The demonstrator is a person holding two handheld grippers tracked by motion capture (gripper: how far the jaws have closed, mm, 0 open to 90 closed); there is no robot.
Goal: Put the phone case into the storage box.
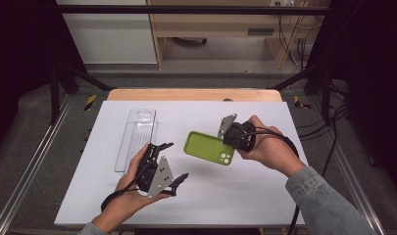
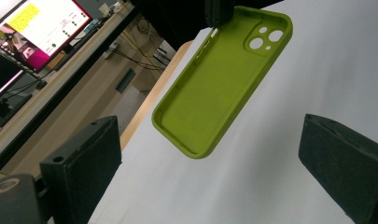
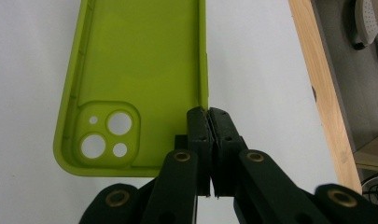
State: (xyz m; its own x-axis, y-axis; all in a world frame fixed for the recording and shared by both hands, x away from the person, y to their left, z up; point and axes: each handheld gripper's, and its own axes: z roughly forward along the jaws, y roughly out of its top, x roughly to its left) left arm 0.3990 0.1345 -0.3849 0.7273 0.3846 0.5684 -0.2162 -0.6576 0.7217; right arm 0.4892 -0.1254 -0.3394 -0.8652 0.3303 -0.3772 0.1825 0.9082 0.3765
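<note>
Between the closed jaws of the right gripper [image 3: 209, 116] sits the side wall of the green phone case [image 3: 140, 70], held above the white counter [image 1: 235, 196]. Ahead of it, the left gripper [image 1: 174, 161] waits wide open and empty; best to keep the case steady and let those jaws meet its free end squarely.

case [image 1: 209, 148] R of tray [image 1: 136, 139]; both over table [image 1: 235, 196]

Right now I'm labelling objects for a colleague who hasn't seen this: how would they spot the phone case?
On the white table, look right of centre, at the right gripper. Its shut jaws pinch the phone case by one edge. It is lime green with camera cutouts, unlike the clear plastic box farther left.
</note>
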